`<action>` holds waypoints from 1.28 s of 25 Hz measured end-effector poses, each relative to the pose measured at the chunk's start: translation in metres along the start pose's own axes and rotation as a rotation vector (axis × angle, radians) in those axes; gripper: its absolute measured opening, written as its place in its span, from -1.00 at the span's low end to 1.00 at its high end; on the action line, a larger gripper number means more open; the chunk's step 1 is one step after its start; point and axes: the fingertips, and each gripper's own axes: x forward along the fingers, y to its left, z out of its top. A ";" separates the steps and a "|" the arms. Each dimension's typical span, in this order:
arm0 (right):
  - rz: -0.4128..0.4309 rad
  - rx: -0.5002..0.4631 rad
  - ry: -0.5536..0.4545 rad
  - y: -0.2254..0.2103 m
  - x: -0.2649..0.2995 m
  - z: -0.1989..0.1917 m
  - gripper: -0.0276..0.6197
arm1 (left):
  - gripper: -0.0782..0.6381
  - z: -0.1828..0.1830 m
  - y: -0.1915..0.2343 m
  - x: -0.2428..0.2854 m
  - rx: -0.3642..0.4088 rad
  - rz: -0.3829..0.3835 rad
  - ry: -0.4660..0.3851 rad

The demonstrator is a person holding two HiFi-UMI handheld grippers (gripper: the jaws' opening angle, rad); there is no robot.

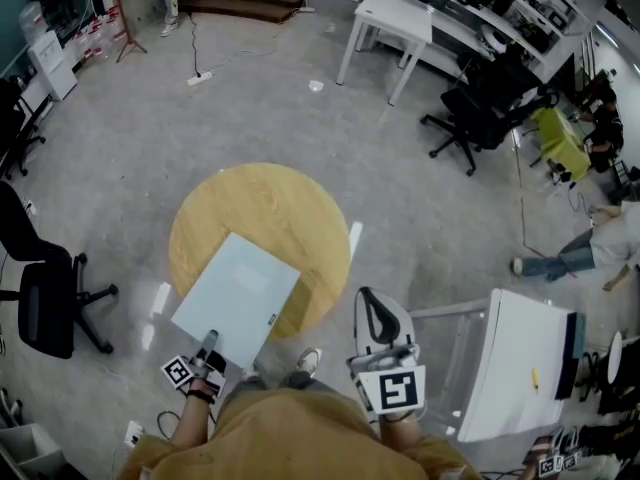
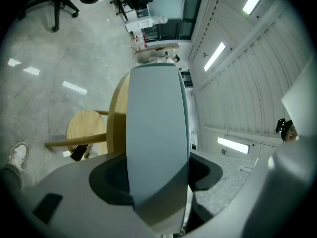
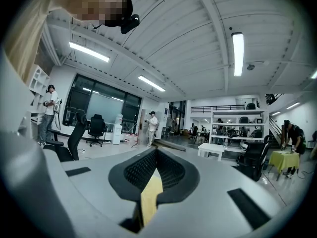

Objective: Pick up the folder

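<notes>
Head view, looking steeply down. Round wooden surface [image 1: 270,203] in the middle of a grey floor. The folder [image 1: 238,296] (pale blue-grey, flat, closed) lies on the 6-to-7 o'clock part of that surface. Its near corner sticks out past the rim toward the person.

Left gripper [image 1: 207,351] sits at that overhanging corner, at 7 o'clock from the surface's centre, with its marker cube [image 1: 178,372] just behind it. In the left gripper view the folder runs straight between the fingers, edge toward the camera, and fills the gap. The dark pads touch it on both sides, so the fingers are clamped on the folder. Wood of the surface shows just beside the folder there. Whether the folder's far part rests on the wood I cannot tell.

Right gripper [image 1: 372,303] is at 5 o'clock from the surface, clear of the rim and apart from the folder. It points away from the person. The right gripper view shows its fingers closed tip to tip with nothing held (only a thin yellowish sliver shows through lower down).

Around: black office chair [image 1: 45,298] at 9 o'clock on the floor, white table [image 1: 395,18] at 1 o'clock, well apart from the surface. One shoe [image 1: 308,360] shows at 6 o'clock, just beyond the rim.
</notes>
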 end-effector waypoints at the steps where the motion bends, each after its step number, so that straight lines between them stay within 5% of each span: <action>1: 0.004 0.002 -0.002 0.001 0.001 0.000 -0.91 | 0.03 0.006 -0.008 0.000 0.027 -0.011 -0.007; 6: 0.020 0.002 -0.017 0.006 0.002 0.004 -0.91 | 0.02 0.012 -0.048 0.015 0.151 -0.037 0.052; 12: 0.023 -0.005 -0.029 0.005 0.000 0.009 -0.91 | 0.02 0.014 -0.069 0.030 0.142 -0.089 0.033; 16: 0.012 -0.006 -0.025 0.001 -0.001 0.007 -0.91 | 0.02 0.013 -0.065 0.031 0.103 -0.093 0.017; 24: 0.012 -0.011 -0.011 -0.003 0.001 0.003 -0.91 | 0.02 0.031 -0.028 -0.013 -0.038 -0.086 -0.206; 32: 0.039 -0.011 -0.008 0.003 0.014 0.002 -0.91 | 0.04 -0.011 -0.025 0.004 -0.037 -0.110 0.029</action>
